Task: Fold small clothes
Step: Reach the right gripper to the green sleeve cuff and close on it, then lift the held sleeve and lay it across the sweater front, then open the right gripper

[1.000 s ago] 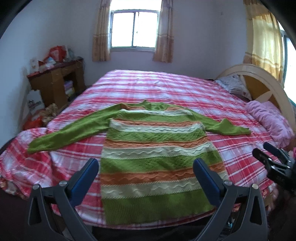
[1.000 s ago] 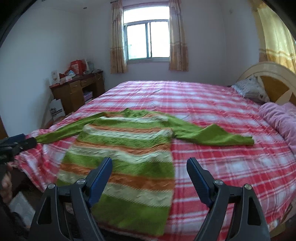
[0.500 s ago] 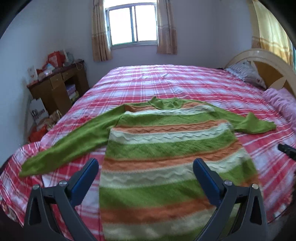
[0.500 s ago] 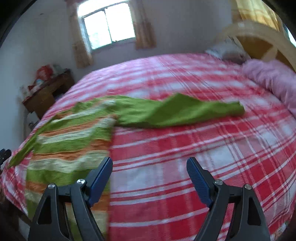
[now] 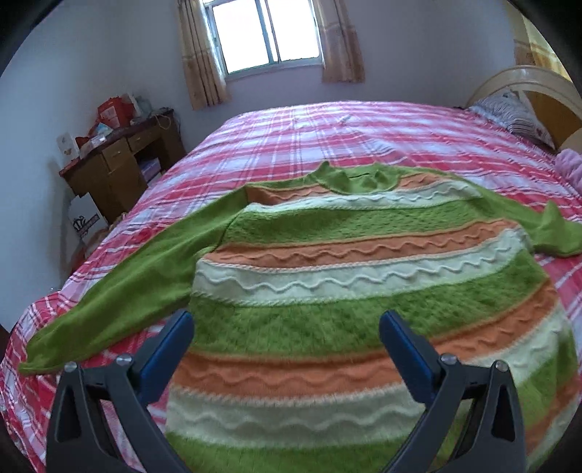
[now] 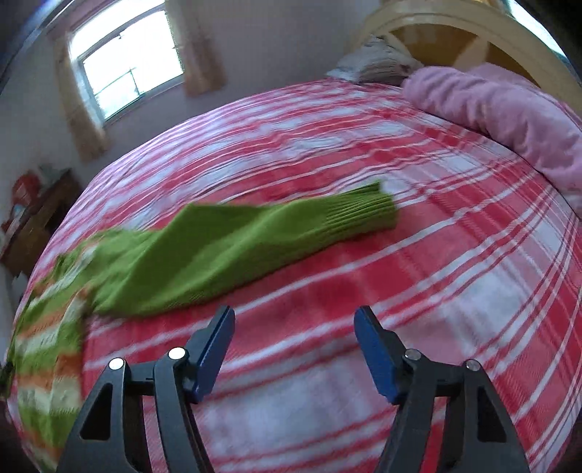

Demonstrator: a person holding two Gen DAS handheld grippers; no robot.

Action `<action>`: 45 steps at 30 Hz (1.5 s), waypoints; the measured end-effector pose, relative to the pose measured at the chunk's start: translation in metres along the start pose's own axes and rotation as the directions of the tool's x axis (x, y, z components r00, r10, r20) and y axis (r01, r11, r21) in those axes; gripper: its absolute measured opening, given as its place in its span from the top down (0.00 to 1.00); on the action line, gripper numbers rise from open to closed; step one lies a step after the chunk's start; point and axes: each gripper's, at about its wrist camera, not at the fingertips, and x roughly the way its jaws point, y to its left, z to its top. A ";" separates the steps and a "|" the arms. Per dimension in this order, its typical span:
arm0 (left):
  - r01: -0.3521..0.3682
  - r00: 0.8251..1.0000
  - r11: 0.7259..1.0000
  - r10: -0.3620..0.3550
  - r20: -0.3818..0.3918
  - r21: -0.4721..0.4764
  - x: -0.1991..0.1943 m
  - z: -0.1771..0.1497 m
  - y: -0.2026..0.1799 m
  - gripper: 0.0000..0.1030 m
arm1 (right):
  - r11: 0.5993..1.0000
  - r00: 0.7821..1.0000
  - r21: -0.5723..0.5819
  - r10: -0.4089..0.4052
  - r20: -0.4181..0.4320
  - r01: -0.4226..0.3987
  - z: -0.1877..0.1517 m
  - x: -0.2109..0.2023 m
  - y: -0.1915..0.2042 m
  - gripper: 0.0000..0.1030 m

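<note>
A green, orange and cream striped sweater (image 5: 349, 291) lies flat on the red plaid bed (image 5: 327, 134), sleeves spread to both sides. My left gripper (image 5: 285, 349) is open and empty, low over the sweater's lower body. In the right wrist view the sweater's right sleeve (image 6: 232, 247) lies across the bed (image 6: 436, 291), its cuff pointing right. My right gripper (image 6: 294, 345) is open and empty, just in front of that sleeve, above bare bedspread. The sweater's body (image 6: 47, 345) shows blurred at the left edge.
A wooden desk (image 5: 120, 160) with clutter stands left of the bed. A pink blanket (image 6: 502, 112) and a pillow (image 5: 513, 116) lie by the curved headboard (image 6: 454, 25) on the right. A window (image 5: 269, 32) is behind the bed.
Both grippers have moved forward and down toward the bed. The left one has closed in over the sweater's body. The right one has swung right toward the right sleeve.
</note>
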 end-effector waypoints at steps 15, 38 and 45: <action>-0.015 0.996 0.999 0.012 -0.093 -0.031 0.047 -0.004 -0.006 0.00 | 0.981 1.000 0.190 0.018 0.019 -0.021 0.075 0.065 -0.078 0.47; 0.047 0.998 0.986 -0.052 -0.028 -0.162 0.001 0.001 0.041 0.00 | 0.982 0.969 0.125 0.112 0.222 -0.142 0.100 -0.053 -0.051 0.97; 0.077 0.997 0.981 -0.079 -0.005 -0.181 -0.016 -0.004 0.051 0.00 | 0.981 0.935 -0.022 0.191 0.299 -0.194 0.128 -0.099 0.022 0.97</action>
